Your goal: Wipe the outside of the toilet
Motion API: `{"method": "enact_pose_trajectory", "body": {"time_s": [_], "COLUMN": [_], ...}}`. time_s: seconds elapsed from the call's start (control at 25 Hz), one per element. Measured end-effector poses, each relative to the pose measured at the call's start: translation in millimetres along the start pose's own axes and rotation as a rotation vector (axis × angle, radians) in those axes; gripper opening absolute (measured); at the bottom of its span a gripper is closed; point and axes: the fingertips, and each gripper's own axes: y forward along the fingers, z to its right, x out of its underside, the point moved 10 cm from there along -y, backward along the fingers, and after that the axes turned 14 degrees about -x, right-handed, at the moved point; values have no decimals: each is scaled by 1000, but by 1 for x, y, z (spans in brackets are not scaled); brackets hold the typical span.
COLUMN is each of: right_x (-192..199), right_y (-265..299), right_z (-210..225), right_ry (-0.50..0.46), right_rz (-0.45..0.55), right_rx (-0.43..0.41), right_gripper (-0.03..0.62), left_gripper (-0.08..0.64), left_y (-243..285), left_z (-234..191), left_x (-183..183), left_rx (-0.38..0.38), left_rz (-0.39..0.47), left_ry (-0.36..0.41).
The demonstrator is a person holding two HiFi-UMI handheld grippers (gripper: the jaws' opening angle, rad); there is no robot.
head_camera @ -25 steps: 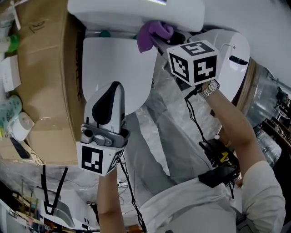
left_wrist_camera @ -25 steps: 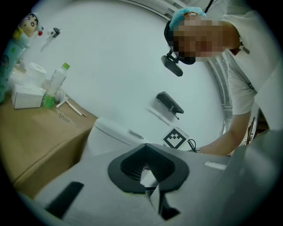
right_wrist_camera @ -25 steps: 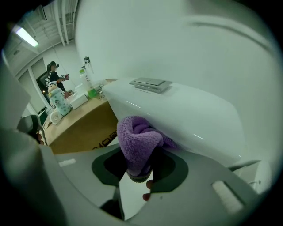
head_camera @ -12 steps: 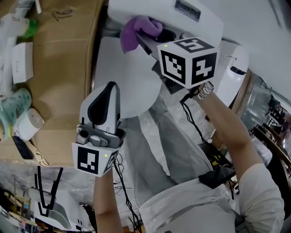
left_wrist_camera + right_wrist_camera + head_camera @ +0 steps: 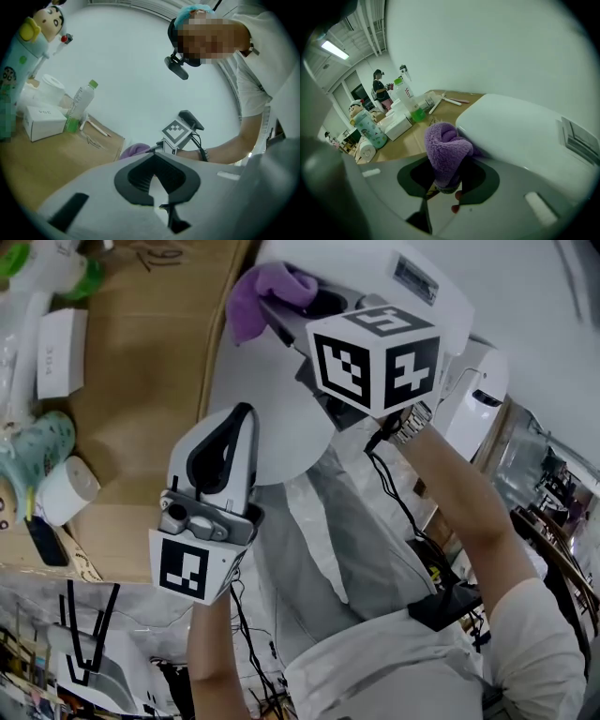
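Gripping a purple cloth (image 5: 447,147), the right tongs (image 5: 440,190) are closed on its lower fold, and the cloth is pressed against the left edge of the white toilet (image 5: 520,140) tank. The left tongs (image 5: 155,185) are shut with nothing between them and are seen over the toilet's seat lid (image 5: 272,418) in the head view; contact with it cannot be told. Beside the toilet a brown cardboard surface (image 5: 141,427) is recorded, bearing a green-capped bottle (image 5: 408,101), a white box (image 5: 396,125), a cartoon-print tumbler (image 5: 370,124) and a paper roll (image 5: 365,152).
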Motion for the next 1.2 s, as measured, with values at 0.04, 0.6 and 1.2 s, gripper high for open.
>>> {"method": "enact_pose_trajectory", "body": {"time_s": [0.04,0.6,1.2], "right_x": [0,23,153], "right_y": [3,-5,-111], "right_z": [-1,-21,69], "right_ry": [-8,-124,27], "right_rz": [-2,-10,-126], "right_rx": [-4,-141,-100], "right_gripper": [129,130,130], "left_gripper": [6,6,6], "left_y": [-2,-6,54], "left_z": [-1,28,137], "left_x": [1,20,70], "left_rx": [-4,-89,-123], "left_rz": [6,19,79], "left_ry": [2,13,-22]}}
